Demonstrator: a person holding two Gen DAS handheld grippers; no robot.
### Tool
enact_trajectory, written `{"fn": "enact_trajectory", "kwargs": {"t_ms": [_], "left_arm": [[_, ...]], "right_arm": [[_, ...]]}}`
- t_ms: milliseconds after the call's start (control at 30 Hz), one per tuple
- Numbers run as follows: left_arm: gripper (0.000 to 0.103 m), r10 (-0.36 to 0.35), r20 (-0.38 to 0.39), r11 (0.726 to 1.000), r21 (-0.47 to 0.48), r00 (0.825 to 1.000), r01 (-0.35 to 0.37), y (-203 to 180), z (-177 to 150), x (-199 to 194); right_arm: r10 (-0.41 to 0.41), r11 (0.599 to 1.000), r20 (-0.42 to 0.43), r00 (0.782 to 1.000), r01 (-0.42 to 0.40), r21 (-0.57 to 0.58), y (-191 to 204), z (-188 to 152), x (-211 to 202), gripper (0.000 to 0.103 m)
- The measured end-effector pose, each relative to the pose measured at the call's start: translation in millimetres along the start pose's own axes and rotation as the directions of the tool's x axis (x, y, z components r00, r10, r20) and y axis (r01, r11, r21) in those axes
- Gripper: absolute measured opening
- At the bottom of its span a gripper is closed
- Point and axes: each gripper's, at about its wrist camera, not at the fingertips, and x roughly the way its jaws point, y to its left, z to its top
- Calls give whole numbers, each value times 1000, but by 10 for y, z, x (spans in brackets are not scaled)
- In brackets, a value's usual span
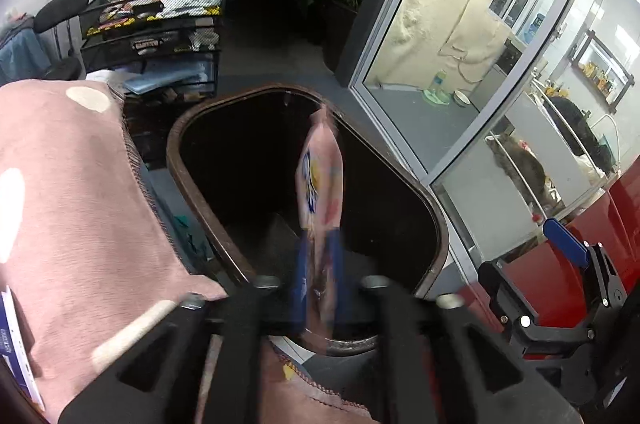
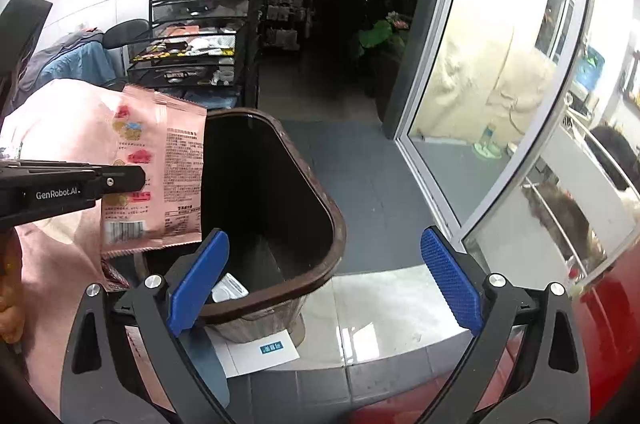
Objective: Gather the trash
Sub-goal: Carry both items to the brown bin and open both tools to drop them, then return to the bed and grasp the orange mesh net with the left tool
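Observation:
A pink snack wrapper (image 1: 320, 176) hangs upright, blurred, over the mouth of a brown trash bin (image 1: 176, 160). My left gripper (image 1: 318, 244) has its blue pads standing slightly apart on either side of the wrapper's lower part, so it is open. In the right wrist view the left gripper (image 2: 140, 178) reaches in from the left with the wrapper (image 2: 168, 164) at its tip, above the bin (image 2: 336, 224). My right gripper (image 2: 322, 236) is wide open and empty, near the bin's front rim. A silvery piece of trash (image 2: 230, 288) lies in the bin.
A pink cloth with white dots (image 1: 80, 184) covers a surface left of the bin. A black wire shelf cart (image 1: 160, 16) stands behind. A glass door (image 1: 440, 64) is on the right, a red object (image 1: 600, 208) beside it. White paper (image 2: 264, 348) lies under the bin.

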Motion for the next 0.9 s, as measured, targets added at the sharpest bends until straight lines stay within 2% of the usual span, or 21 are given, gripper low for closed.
{"fn": "enact_trajectory", "kwargs": {"t_ms": [33, 67, 200, 300, 367, 500, 700, 900], "left_arm": [[58, 4, 9, 1000, 0, 1000, -4, -11, -14, -17], [68, 13, 30, 1000, 3, 999, -13, -28, -24, -48], [73, 34, 72, 999, 10, 997, -35, -36, -60, -175], [82, 66, 128, 997, 28, 990, -70, -58, -110, -342], [88, 104, 167, 993, 40, 981, -112, -77, -164, -478], [91, 164, 225, 982, 55, 960, -181, -95, -287, -719], [95, 226, 287, 971, 5, 931, -237, 42, -561, -1096], [95, 306, 321, 951, -69, 896, -300, 252, -825, -1364]], "right_arm": [[0, 1000, -2, 1000, 0, 2, -11, -8, 7, 96], [1, 1000, -5, 1000, -1, 6, -23, -14, 17, 96], [27, 999, -8, 1000, -26, 39, -70, -22, 51, 96], [65, 996, -7, 998, -64, 57, -73, -21, 62, 96], [99, 993, 0, 995, -99, 66, -51, -23, 58, 96], [185, 980, 19, 983, -186, 69, 57, -6, 21, 96], [329, 942, 38, 943, -331, 53, 322, 34, -65, 96], [448, 894, 59, 892, -448, -8, 676, 81, -212, 97]]}}
